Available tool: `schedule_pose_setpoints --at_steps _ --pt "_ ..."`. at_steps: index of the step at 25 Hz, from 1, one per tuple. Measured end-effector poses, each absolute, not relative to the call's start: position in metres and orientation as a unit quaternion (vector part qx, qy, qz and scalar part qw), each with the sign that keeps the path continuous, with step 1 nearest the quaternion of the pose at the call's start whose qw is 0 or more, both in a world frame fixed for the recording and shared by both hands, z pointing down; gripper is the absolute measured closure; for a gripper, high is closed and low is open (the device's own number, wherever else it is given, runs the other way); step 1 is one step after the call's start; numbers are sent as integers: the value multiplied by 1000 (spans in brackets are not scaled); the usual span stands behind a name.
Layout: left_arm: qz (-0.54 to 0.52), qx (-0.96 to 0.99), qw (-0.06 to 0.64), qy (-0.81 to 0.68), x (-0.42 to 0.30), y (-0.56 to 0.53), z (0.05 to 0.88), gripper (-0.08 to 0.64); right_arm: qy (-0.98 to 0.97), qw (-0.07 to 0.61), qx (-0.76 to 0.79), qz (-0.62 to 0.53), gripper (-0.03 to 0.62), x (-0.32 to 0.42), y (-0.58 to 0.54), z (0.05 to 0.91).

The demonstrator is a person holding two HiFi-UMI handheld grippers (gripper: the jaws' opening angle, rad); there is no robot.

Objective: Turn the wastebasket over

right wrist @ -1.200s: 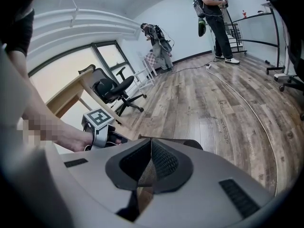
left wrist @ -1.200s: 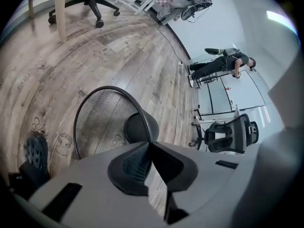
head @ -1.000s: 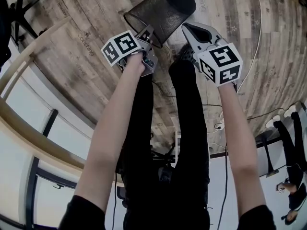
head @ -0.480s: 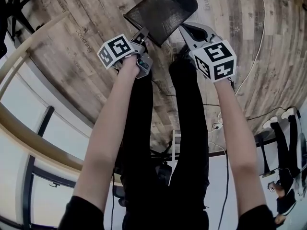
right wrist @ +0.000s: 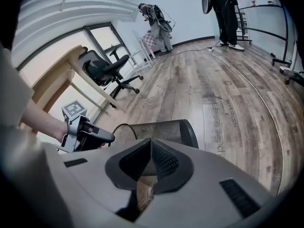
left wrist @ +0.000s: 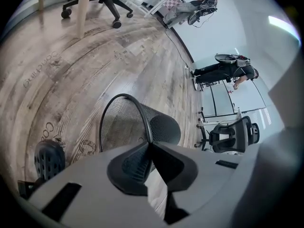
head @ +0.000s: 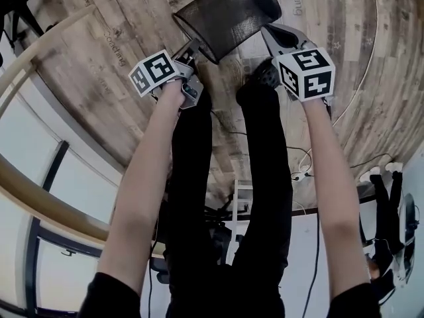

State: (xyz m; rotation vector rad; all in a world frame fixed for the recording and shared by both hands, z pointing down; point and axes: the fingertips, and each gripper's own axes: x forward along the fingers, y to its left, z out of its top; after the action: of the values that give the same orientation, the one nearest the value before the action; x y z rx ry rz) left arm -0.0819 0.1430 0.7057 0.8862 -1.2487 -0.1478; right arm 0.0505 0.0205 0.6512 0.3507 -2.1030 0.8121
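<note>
A black mesh wastebasket (head: 225,12) hangs tilted over the wooden floor, its open mouth turned towards my left gripper (head: 192,46). That gripper is shut on the basket's wire rim; in the left gripper view the rim (left wrist: 142,122) runs straight into the closed left gripper (left wrist: 151,144). My right gripper (head: 268,32) is shut with nothing in it, its tip beside the basket's wall near the base. Whether it touches the mesh I cannot tell. In the right gripper view the basket (right wrist: 161,129) lies on its side just beyond the right gripper (right wrist: 151,141), with the left gripper (right wrist: 107,137) at its rim.
My own black-trousered legs and a shoe (left wrist: 49,158) stand right below the basket. A wooden desk frame (head: 40,52) runs along the left, a cable (head: 358,91) trails on the floor at right. Office chairs (left wrist: 232,134) and other people (left wrist: 228,70) are farther off.
Both grippers have sunk towards the floor with the basket. The left gripper has drifted left holding the rim, and the basket's base has swung a little to the right.
</note>
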Motion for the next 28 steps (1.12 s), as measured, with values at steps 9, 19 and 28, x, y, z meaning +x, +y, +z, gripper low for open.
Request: schedule_pose_setpoints --at_steps 9,19,28 --pt "-61 407 720 -559 -88 154 716 525 -821 409 183 354 552 52 -10 692" --pt "-44 414 724 -550 -88 159 718 525 -829 440 142 315 354 47 -18 725" --pt "-30 418 720 -553 -98 158 723 523 -824 462 85 318 313 48 -23 751"
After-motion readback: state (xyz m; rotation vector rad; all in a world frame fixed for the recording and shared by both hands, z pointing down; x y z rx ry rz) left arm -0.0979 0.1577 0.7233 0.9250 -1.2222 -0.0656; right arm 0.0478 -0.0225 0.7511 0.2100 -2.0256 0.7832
